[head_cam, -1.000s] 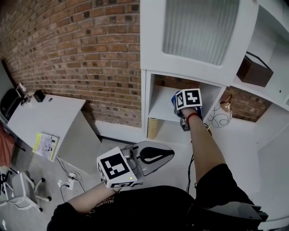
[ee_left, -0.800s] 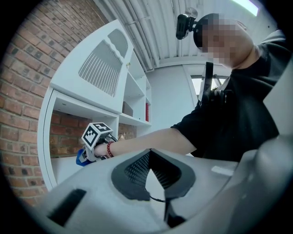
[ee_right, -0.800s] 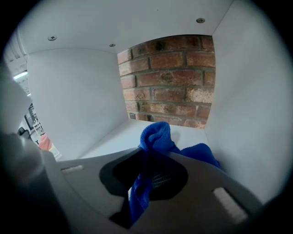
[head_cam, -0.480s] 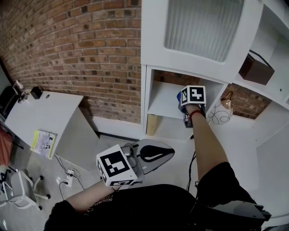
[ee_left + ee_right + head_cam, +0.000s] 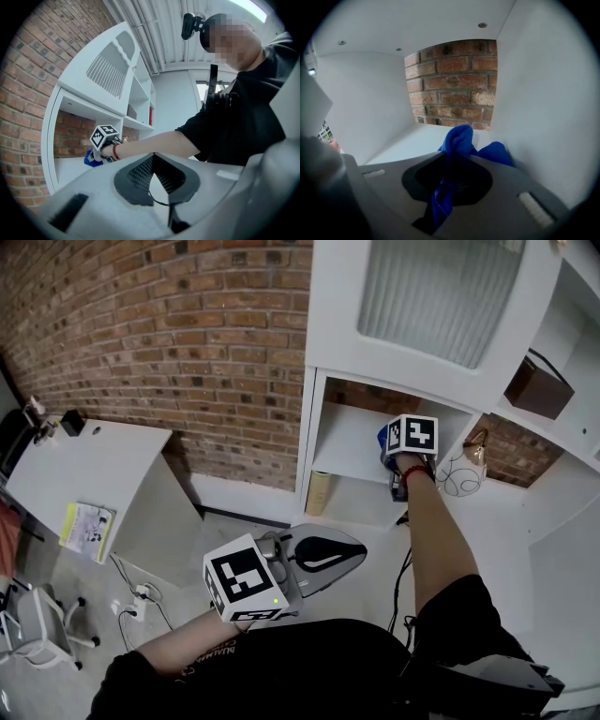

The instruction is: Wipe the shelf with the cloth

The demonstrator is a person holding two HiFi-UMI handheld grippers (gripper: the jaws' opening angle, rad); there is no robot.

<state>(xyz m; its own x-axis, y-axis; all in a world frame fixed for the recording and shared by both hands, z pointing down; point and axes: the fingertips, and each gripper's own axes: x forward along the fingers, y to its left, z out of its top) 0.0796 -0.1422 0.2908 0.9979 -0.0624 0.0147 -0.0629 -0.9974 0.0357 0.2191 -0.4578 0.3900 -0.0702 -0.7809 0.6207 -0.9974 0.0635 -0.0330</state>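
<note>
The shelf (image 5: pixel 349 451) is a white compartment with bare brick at its back. My right gripper (image 5: pixel 405 457) reaches into it, shut on a blue cloth (image 5: pixel 383 435). In the right gripper view the cloth (image 5: pixel 460 138) bunches out past the jaws onto the shelf floor (image 5: pixel 410 144), close to the compartment's right wall (image 5: pixel 534 122); my right gripper (image 5: pixel 451 176) pinches its tail. My left gripper (image 5: pixel 323 561) hangs low in front of my body, shut on nothing. Its own view shows the left gripper (image 5: pixel 153 176), the right gripper's marker cube (image 5: pixel 103 136) and the cloth (image 5: pixel 91 159).
A frosted cabinet door (image 5: pixel 436 296) hangs above the compartment. A tan box (image 5: pixel 320 493) stands in the compartment below. A wire ornament (image 5: pixel 459 476) and a brown box (image 5: pixel 539 385) sit in the shelves to the right. A white desk (image 5: pixel 89 470) stands at the left.
My right gripper has slid the cloth to the right along the shelf, toward the compartment's right wall. The left gripper has stayed where it was.
</note>
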